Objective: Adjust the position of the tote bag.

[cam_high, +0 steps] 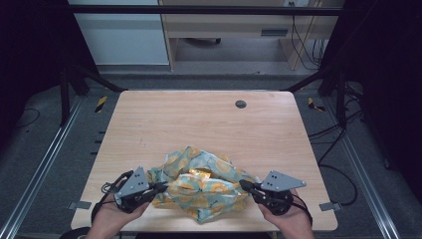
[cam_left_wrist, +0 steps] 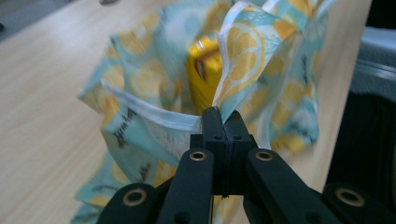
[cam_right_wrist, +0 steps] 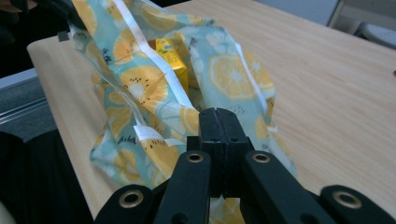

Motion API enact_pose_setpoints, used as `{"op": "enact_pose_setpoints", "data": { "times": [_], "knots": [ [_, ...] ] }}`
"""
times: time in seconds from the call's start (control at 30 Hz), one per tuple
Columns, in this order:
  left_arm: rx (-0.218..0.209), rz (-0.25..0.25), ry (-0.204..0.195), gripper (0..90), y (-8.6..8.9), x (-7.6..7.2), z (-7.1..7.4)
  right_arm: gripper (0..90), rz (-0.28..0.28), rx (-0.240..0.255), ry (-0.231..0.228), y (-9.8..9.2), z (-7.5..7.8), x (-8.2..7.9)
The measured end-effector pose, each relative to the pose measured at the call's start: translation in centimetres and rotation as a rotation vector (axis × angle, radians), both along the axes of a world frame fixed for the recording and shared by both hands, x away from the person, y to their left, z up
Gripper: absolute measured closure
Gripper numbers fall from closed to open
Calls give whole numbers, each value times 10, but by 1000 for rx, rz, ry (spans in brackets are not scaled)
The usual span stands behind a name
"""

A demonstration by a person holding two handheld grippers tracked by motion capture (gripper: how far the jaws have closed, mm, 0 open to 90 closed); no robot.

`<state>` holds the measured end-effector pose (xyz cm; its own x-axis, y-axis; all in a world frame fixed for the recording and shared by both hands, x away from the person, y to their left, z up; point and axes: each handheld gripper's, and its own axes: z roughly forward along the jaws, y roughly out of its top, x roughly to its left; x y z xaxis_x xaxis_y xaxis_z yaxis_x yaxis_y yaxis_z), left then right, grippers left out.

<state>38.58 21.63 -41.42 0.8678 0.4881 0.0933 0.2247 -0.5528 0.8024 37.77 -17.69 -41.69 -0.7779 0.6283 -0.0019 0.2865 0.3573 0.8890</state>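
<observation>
Left claw (cam_high: 160, 187) and right claw (cam_high: 245, 185) level, facing inward, each clamped on fruit-print cloth (cam_high: 201, 184) edge

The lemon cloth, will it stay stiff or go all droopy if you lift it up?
Probably droopy: the lemon cloth lies crumpled in soft folds. It likely weighs little, since its pinched edges stand up from the left gripper and right gripper. The yellow pack inside might slide out.

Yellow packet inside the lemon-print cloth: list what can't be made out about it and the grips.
- Yellow packet: the cloth wraps it in every view, hiding its shape and label; blurred in the left gripper view.
- Left tool: shut on a cloth edge; how much fabric is caught is hidden by the jaws.
- Right tool: likewise.
- High view: cloth folds are too small to read.
</observation>
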Motion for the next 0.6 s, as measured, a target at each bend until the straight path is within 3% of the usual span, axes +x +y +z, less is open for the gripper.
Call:
{"op": "enact_pose_setpoints", "data": {
  "times": [0.1,0.23,0.33,0.5,0.6],
  "knots": [
    [44,-10,48,900,3,1,-15,900,11,-2,25,-1,-9,-1],
    [130,-26,91,900,-1,4,-32,900,35,-75,61,1,-24,-3],
    [202,-37,99,900,-6,7,-40,900,44,-124,91,3,-32,-1],
    [282,-47,111,900,-14,9,-51,900,42,-178,143,5,-41,2],
    [304,-55,126,900,-16,10,-54,900,40,-213,175,7,-47,4]
  ]
}}
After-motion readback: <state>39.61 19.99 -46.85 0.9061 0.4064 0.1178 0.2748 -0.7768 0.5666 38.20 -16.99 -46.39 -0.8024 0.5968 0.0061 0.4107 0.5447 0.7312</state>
